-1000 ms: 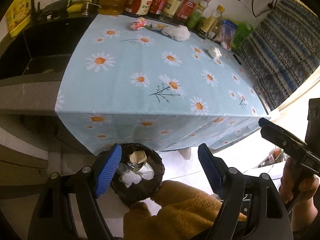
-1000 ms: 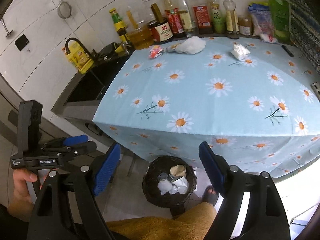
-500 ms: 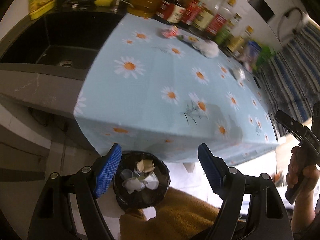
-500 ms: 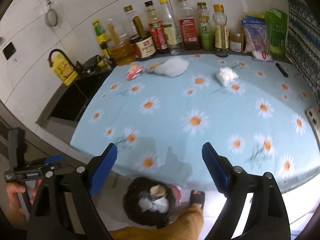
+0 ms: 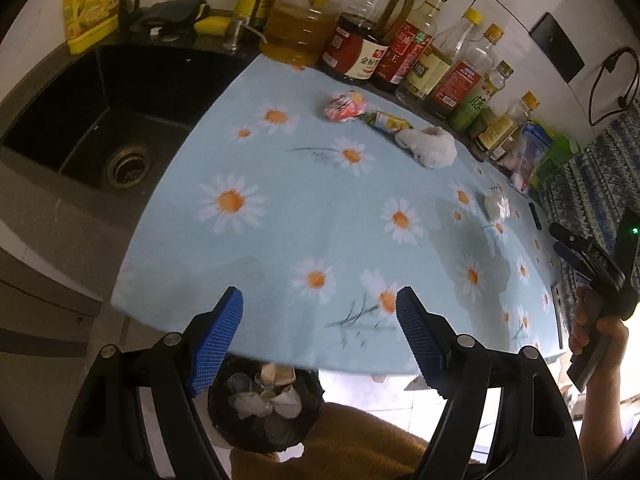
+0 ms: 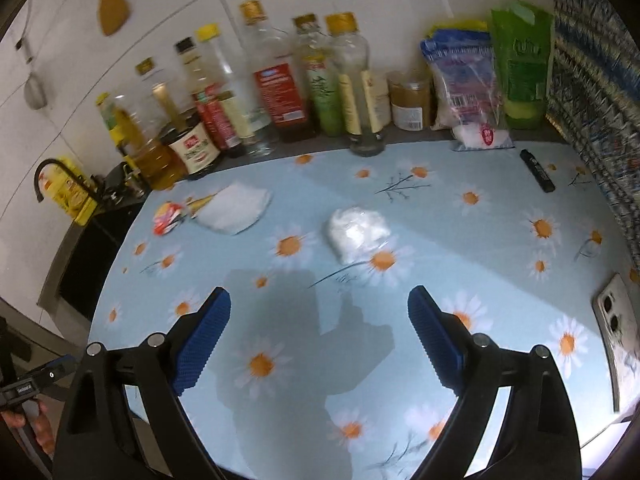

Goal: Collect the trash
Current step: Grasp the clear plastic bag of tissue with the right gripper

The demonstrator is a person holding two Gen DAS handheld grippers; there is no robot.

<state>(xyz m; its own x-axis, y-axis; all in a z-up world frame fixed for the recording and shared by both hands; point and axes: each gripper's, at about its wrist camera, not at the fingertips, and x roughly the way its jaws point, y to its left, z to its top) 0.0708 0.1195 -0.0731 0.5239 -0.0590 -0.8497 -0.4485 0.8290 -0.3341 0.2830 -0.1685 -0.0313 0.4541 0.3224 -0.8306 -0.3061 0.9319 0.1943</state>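
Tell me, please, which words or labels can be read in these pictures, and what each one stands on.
"金标": on the white label of the dark sauce bottle; the characters after it are unclear.
"藤": on the green bottle.
Too small or blurred to read: the other bottle labels, the yellow pouch, the clear bag and the green bag.

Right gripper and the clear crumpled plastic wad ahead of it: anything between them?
No; in the right wrist view only bare daisy cloth lies between the open right gripper and the plastic wad.
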